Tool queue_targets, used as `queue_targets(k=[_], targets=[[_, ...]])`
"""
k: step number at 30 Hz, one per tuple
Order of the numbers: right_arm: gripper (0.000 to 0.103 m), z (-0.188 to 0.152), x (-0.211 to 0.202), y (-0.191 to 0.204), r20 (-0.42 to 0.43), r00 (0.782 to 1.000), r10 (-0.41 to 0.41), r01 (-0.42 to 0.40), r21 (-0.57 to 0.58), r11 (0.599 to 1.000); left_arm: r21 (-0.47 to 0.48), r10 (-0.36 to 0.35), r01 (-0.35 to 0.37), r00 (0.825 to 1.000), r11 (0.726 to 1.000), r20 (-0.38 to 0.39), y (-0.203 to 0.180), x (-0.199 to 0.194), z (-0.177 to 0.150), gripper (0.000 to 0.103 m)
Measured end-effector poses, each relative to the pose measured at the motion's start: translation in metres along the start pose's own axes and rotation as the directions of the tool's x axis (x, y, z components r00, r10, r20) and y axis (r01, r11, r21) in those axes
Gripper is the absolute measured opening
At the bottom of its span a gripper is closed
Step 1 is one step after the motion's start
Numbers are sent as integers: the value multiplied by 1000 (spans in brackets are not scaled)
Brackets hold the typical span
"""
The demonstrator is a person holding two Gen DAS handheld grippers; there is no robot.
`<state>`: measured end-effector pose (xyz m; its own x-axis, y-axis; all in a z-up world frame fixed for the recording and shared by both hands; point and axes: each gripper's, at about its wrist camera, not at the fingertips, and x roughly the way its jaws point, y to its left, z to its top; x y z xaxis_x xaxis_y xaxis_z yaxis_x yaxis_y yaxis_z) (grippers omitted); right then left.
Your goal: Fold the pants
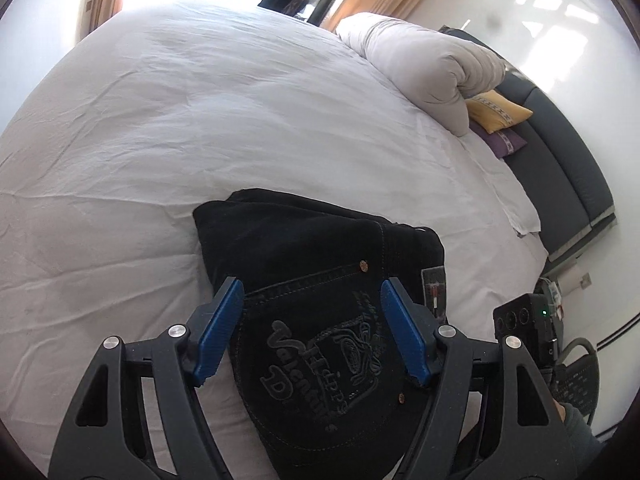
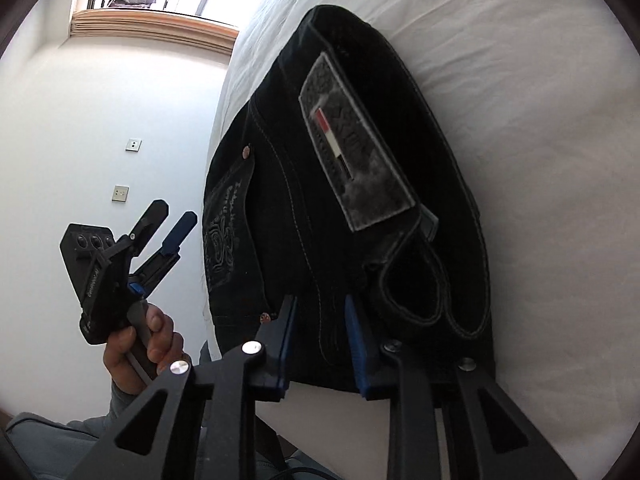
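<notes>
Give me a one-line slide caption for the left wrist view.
Open left hand-held gripper poised over folded black denim pants lying on a white-sheeted bed.

Black denim pants (image 1: pixel 320 280), folded into a compact thick rectangular bundle, lying flat on white bedsheet (image 1: pixel 160 140) near bed's edge. In left wrist view: lower centre, running from 12 toward 6 o'clock. Back pocket faces up with tone-on-tone embroidered crest and lettering, copper rivets at pocket corners. Grey waistband patch (image 2: pixel 354 148) with red-white stripe at bundle's 3 o'clock side; belt loop beside it.
</notes>
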<state>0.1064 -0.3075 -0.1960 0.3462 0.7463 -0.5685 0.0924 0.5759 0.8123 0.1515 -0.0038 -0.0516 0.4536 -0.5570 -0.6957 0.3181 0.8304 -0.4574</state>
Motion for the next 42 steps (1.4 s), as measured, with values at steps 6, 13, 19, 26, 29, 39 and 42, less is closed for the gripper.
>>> queue_targets(k=[6,13,19,26,29,39,42], targets=[[0,-19,-2,-20,30,1000,10,-14,115,993,71,42,-40,999,997,-29,-11,39,16,69],[0,-34,-5,-17,69,998,2,-8,91,996,215,143,-134,989,967,-26,20,109,11,73],[0,-36,0,-1,43,999,-33,30,62,998,110,44,-40,999,993,-33,24,77,40,63],[0,-38,-1,-4,52,999,-8,4,72,997,127,12,-1,996,992,-83,30,72,-23,63],[0,-34,-2,-11,52,999,-12,9,71,997,130,57,-49,997,990,-53,38,87,-28,66],[46,-36,-18,13,89,995,42,-41,-7,999,263,46,-22,995,964,-85,-3,63,-74,65],[40,-36,-11,-1,66,996,64,-65,18,998,200,-64,70,997,977,-34,19,65,-81,65]])
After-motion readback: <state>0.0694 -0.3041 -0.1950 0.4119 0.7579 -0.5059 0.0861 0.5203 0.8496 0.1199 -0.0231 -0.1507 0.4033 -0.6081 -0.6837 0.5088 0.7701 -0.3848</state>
